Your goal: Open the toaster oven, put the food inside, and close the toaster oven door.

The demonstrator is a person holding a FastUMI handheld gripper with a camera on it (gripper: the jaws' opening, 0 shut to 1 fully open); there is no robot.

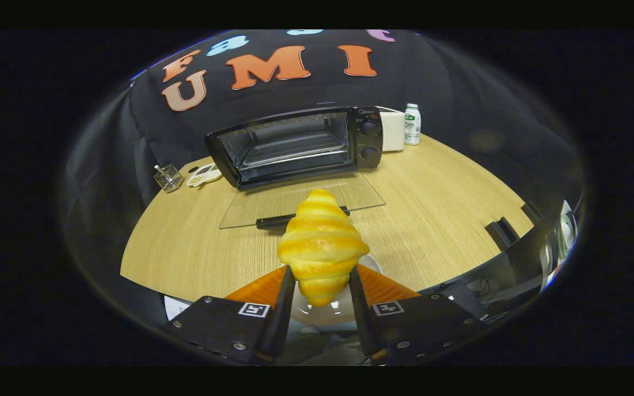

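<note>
The croissant [322,247] hid part of the oven door's handle [281,221] and most of a white plate [328,313]. The bottle's [412,124] label was too small to tell.

The tool [321,280] grips a croissant [322,254] between its fingers, above a white plate [325,313]. Ahead, bare tabletop [438,220] stretches to the toaster oven [295,146], whose glass door [300,201] lies flat on the wood, its dark handle [278,221] nearest. The oven's mouth stands open and unblocked above it. Left of the oven sit a wire basket [168,177] and a small dish [205,175]; right of it, a white box [393,130] and a bottle [412,124].
</note>
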